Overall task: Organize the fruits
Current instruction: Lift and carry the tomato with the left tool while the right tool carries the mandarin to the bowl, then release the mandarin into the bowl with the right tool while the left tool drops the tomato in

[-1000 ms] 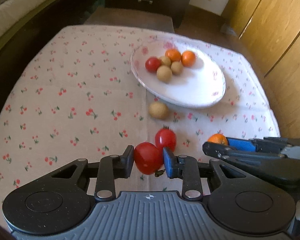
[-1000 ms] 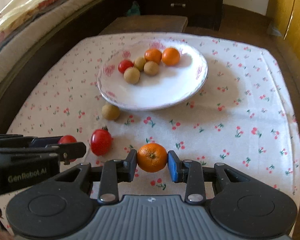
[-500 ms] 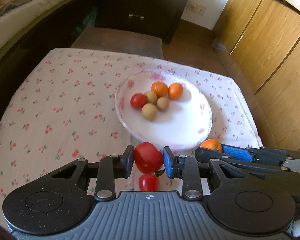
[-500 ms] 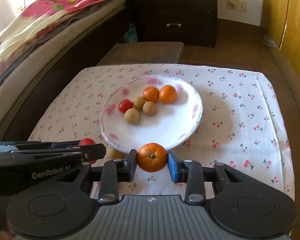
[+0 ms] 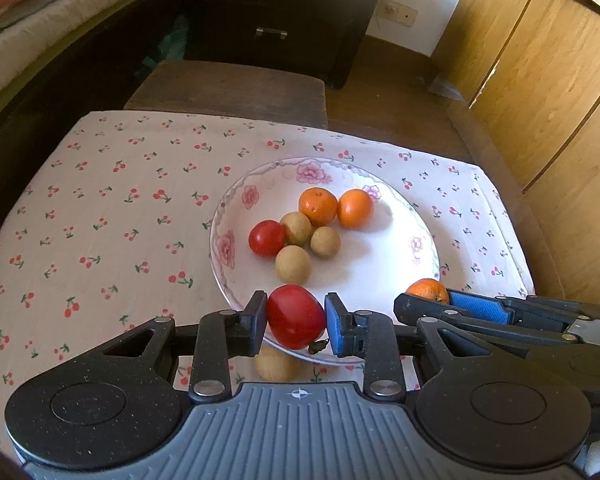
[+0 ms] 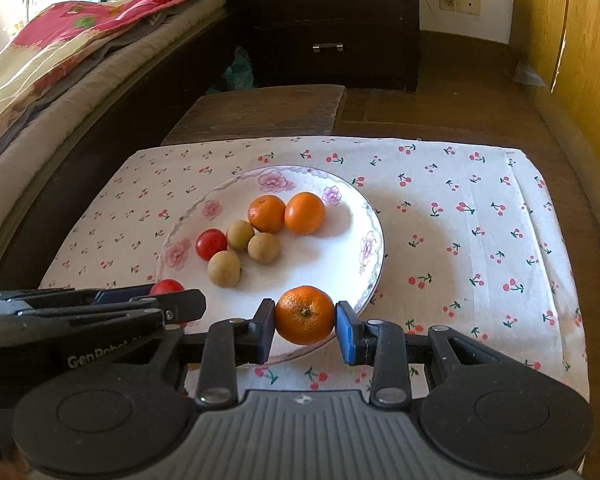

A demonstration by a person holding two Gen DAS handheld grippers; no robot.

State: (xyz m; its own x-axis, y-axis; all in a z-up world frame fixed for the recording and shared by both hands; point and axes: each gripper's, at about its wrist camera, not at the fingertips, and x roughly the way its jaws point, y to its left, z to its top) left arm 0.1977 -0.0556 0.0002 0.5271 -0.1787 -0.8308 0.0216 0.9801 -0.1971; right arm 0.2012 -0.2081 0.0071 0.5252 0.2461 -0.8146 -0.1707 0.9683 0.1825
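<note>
We've got the left gripper (image 5: 296,317) clamped on a red tomato (image 5: 296,316), its pads pressing both sides, and it hangs over the near rim of the white floral plate (image 5: 416,216). Beside it, the right gripper (image 6: 305,315) is squeezed onto an orange (image 6: 305,314), stem end facing us, also over the plate's near edge.

On the plate we count two oranges (image 6: 286,213) touching each other, three small brown fruits (image 6: 246,252) clustered just beside them, and one small tomato (image 6: 211,244) at the cluster's left. What kind of fruit the brown ones are, we can't make out.

Now the hidden bits: in the left wrist view a brown fruit (image 5: 274,362) sits on the cherry-print tablecloth (image 5: 100,216), half covered by the gripper's body. From the right wrist view, only a sliver of the held tomato peeks above the left gripper's fingers. From the left wrist view, the held orange shows only its top above the right gripper's finger. The plate's near rim is cut off behind both tools.
</note>
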